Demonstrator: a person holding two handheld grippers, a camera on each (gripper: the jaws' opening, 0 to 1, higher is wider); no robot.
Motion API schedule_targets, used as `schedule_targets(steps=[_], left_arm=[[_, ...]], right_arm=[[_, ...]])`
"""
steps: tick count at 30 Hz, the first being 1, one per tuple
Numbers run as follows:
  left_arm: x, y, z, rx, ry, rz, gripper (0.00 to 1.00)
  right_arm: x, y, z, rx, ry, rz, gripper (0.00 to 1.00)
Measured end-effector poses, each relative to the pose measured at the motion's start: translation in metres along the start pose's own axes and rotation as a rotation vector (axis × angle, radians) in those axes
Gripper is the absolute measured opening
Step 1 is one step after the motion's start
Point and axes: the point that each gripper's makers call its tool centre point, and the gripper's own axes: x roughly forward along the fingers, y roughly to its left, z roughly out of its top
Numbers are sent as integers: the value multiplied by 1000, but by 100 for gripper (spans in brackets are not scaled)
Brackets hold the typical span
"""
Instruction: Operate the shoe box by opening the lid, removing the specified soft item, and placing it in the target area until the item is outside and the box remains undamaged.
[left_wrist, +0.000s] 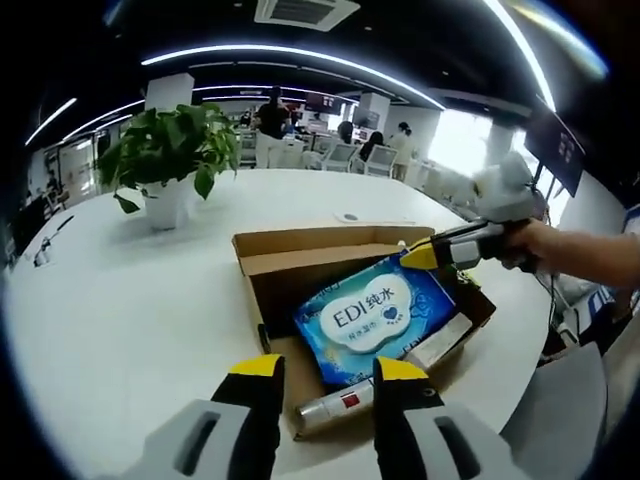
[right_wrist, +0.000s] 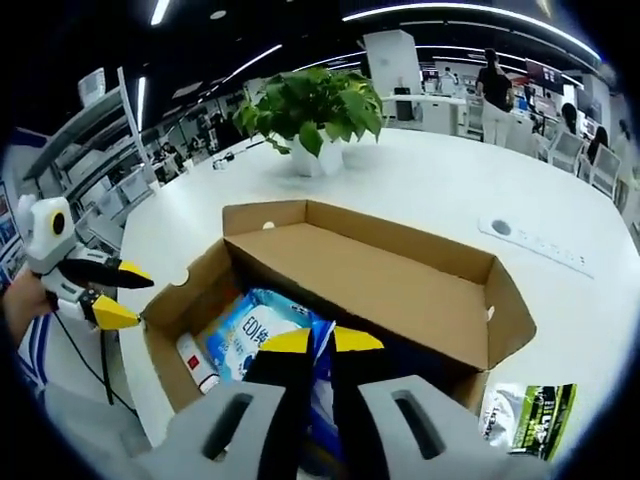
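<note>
White table: one open box (one blue pack), right tool pinching it, left tool spread.

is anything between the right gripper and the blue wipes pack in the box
No, nothing visible stands in the way. The shoe box is open, its lid folded back, and the right gripper is already at the blue wipes pack, its near-closed fingers at the pack's edge. A spray can and a tube lie beside the pack, not over it.
</note>
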Motion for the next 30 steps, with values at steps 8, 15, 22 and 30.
schedule_targets(steps=[8, 15, 22, 30], left_arm=[[14, -7, 2, 26, 42, -15, 34], [29, -13, 1, 30, 100, -30, 33], [45, -14, 0, 50, 151, -39, 33], [68, -23, -6, 64, 219, -78, 33]], right_arm=[[-16, -7, -1, 11, -15, -13, 3], [-22, -14, -3, 22, -16, -22, 3], [-28, -21, -5, 31, -13, -23, 3], [-36, -31, -8, 30, -8, -33, 3]])
